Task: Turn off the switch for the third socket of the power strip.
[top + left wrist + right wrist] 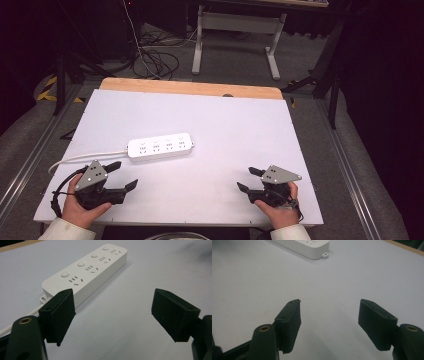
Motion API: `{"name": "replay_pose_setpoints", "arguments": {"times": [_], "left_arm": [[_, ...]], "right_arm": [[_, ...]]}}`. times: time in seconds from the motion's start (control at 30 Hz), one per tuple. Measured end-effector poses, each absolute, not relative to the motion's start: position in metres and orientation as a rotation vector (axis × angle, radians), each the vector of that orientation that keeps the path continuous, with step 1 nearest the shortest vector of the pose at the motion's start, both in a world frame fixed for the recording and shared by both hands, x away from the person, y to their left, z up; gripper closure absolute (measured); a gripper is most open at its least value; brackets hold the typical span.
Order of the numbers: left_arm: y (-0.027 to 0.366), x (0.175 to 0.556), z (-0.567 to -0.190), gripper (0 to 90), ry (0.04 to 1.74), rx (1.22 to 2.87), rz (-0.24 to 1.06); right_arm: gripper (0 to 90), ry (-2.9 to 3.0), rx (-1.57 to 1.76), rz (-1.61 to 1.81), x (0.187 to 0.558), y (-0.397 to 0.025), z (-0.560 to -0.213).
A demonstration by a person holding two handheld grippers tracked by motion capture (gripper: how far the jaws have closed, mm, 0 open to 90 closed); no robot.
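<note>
A white power strip [160,146] with several sockets lies flat near the middle of the white table [235,125], its cord [80,158] running off to the left. My left gripper [124,175] rests near the front left, open and empty, just short of the strip [86,271]. At the front right, my right gripper [248,179] is open too, with bare table between its jaws. The strip's end [308,247] lies far ahead of it. In both gripper views the black pads [61,312] [289,321] stand wide apart.
A wooden edge [190,88] runs along the table's far side. Beyond it are a white desk frame [237,35] and loose cables [155,60] on the floor. Metal rails [345,150] flank the table.
</note>
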State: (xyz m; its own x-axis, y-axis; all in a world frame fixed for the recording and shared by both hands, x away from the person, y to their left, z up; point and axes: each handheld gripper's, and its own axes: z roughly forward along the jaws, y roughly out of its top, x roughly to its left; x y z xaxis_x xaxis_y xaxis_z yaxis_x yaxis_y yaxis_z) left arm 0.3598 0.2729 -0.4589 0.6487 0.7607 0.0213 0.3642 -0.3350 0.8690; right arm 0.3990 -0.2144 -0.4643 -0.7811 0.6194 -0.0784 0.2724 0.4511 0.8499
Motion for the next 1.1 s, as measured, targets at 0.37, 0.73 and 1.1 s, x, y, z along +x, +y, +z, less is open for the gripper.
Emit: {"name": "replay_pose_setpoints", "arguments": {"times": [0.37,0.73,1.1], "left_arm": [[0.27,0.361,-0.451,19.5,0.898,1.952,0.511],[0.259,0.369,-0.433,30.6,0.904,1.987,0.465],[0.246,0.392,-0.414,35.3,0.877,2.005,0.472]], "right_arm": [[35.1,2.333,0.76,1.261,0.399,-0.214,-0.465],[35.1,2.34,0.758,1.258,0.399,-0.213,-0.465],[35.0,2.349,0.762,1.258,0.398,-0.213,-0.466]]}}
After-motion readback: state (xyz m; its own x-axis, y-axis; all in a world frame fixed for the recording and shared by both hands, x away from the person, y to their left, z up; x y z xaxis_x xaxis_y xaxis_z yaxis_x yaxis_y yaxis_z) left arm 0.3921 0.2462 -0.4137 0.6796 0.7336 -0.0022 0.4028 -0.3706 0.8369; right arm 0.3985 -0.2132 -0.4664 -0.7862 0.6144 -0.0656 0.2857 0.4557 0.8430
